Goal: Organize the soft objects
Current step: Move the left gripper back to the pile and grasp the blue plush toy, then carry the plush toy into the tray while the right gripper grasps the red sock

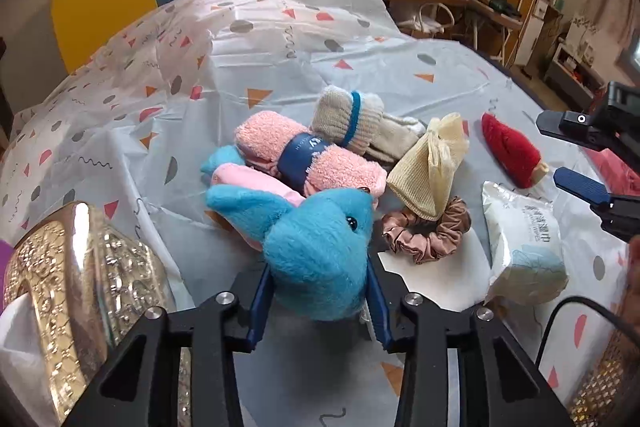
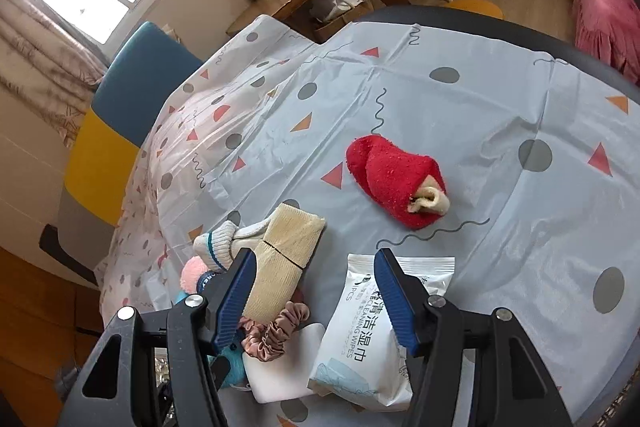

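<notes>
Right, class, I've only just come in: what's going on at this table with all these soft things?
A person is sorting soft items with two handheld grippers. The left gripper has closed on the blue plush toy at the near end of the pile. The right gripper hangs open above the wipes packet, holding nothing. The pink towel roll, beige cloth, scrunchie and red sock lie on the patterned tablecloth.
</notes>
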A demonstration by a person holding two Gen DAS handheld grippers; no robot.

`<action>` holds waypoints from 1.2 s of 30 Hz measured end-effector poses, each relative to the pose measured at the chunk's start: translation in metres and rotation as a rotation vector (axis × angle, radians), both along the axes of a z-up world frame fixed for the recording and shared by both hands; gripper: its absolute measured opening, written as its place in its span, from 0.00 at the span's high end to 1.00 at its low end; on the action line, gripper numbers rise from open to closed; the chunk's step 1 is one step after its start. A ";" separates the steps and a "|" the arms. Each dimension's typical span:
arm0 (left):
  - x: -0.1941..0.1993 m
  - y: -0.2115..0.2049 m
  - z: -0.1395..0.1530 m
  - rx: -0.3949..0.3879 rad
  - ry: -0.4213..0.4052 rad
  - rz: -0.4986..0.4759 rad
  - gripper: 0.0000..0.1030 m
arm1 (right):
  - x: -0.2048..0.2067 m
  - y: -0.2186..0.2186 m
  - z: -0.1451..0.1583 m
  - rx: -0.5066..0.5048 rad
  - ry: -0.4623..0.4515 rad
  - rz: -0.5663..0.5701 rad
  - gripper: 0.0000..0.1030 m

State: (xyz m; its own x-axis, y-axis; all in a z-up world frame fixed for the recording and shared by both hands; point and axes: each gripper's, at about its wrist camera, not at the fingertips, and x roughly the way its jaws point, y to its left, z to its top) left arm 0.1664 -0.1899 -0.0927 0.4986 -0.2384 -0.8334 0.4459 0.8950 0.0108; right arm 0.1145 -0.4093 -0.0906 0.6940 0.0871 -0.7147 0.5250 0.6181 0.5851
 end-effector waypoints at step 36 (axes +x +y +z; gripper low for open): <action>0.065 0.223 0.165 -0.153 -0.242 0.418 0.59 | 0.058 -0.033 -0.046 -0.320 0.321 0.060 0.62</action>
